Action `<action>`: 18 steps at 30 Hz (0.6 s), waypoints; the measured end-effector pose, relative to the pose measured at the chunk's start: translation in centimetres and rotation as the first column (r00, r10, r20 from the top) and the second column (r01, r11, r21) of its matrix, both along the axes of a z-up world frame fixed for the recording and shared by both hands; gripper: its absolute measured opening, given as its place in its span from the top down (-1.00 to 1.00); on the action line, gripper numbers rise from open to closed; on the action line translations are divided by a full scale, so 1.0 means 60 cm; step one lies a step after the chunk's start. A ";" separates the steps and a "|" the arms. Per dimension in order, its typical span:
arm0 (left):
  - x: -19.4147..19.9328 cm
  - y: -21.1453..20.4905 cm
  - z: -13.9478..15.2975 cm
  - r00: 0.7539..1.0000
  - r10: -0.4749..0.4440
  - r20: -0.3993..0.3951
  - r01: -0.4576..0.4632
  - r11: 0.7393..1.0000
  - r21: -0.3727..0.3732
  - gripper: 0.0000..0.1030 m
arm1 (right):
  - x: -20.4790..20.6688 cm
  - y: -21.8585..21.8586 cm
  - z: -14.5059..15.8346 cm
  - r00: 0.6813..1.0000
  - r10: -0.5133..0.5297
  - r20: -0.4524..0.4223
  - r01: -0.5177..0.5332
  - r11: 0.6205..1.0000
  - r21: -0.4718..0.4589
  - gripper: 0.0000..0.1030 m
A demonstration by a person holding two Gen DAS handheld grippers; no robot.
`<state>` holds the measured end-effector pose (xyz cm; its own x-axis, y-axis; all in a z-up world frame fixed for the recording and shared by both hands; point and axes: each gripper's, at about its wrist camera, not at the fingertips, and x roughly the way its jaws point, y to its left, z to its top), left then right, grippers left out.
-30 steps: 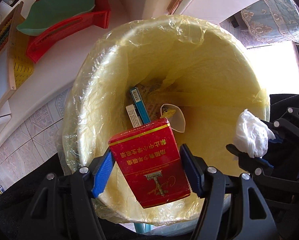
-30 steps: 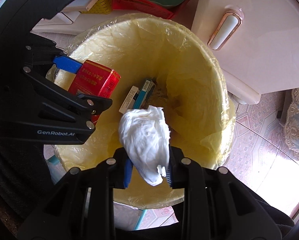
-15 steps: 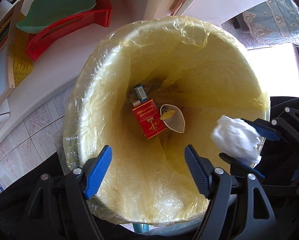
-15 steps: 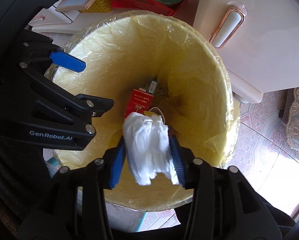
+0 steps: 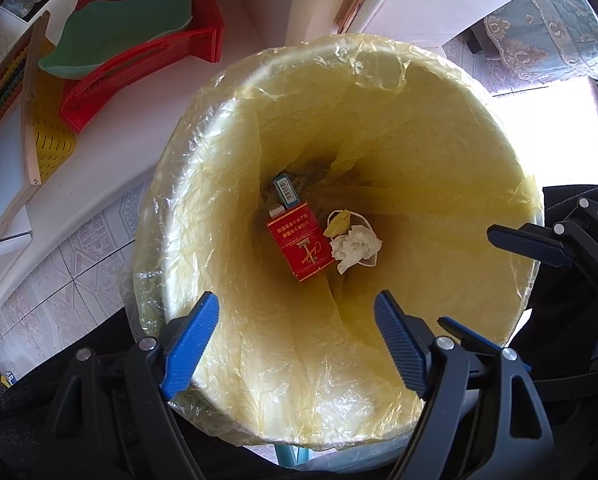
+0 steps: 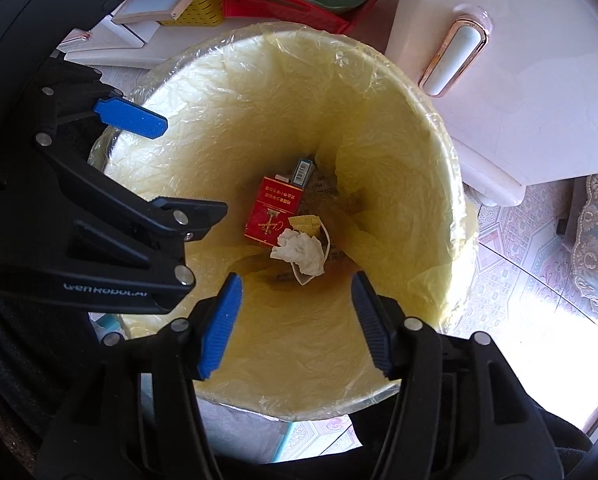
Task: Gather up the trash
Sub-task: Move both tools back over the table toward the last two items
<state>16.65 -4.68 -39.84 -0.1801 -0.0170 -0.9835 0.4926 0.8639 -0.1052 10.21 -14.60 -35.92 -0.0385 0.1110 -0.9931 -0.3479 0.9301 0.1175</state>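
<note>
Both grippers hang over a waste bin lined with a yellow plastic bag (image 5: 439,128) (image 6: 399,128). At its bottom lie a red cigarette box (image 5: 301,246) (image 6: 273,212), a crumpled white tissue (image 5: 357,246) (image 6: 301,250), a blue barcode box (image 5: 285,192) (image 6: 303,170) and a paper cup with a yellow scrap (image 5: 339,220) (image 6: 313,226). My left gripper (image 5: 295,344) points down over the bin's near rim, its jaws still opening, nothing between them. My right gripper (image 6: 295,322) also points down, its jaws opening and empty. Each gripper shows at the side of the other's view.
A red plastic basket (image 5: 147,64) (image 6: 283,2) holding a green dish sits on a white surface behind the bin, beside a yellow perforated basket (image 5: 53,136) (image 6: 203,10) and a wood-framed board. A white cabinet (image 6: 531,92) stands at the right. Patterned floor tiles surround the bin.
The left gripper let go of the red box, which fell to the bin's bottom. The right gripper then widened and the white tissue dropped in beside it. Neither hand moved.
</note>
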 end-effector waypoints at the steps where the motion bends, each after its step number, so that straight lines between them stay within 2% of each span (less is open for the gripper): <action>1: -0.001 0.000 0.004 1.000 -0.002 0.007 0.002 1.000 0.003 -0.52 | -0.001 0.000 0.003 1.000 -0.001 0.001 0.001 1.000 0.003 -0.11; 6: -0.015 0.007 0.043 0.999 -0.020 0.041 0.020 1.000 0.000 -0.55 | -0.010 -0.005 0.049 0.999 0.008 0.053 -0.009 1.000 0.024 -0.18; 8: -0.023 0.009 0.068 0.998 -0.037 0.053 0.037 0.999 0.000 -0.56 | -0.015 -0.006 0.082 0.996 0.022 0.088 -0.025 0.999 0.038 -0.36; 9: -0.028 0.011 0.083 0.997 -0.047 0.057 0.048 0.999 -0.005 -0.56 | -0.019 -0.006 0.099 0.994 0.032 0.107 -0.037 0.998 0.042 -0.39; 11: -0.036 0.014 0.122 0.994 -0.070 0.084 0.071 0.997 -0.005 -0.58 | -0.027 -0.006 0.134 0.989 0.056 0.139 -0.063 0.997 0.043 -0.49; 14: -0.042 0.016 0.195 0.982 -0.112 0.154 0.112 0.994 0.005 -0.61 | -0.036 -0.010 0.188 0.983 0.075 0.166 -0.085 0.995 0.056 -0.52; 18: -0.037 0.023 0.312 0.967 -0.137 0.213 0.148 0.988 -0.040 -0.68 | -0.041 -0.026 0.277 0.974 0.089 0.208 -0.115 0.987 0.112 -0.55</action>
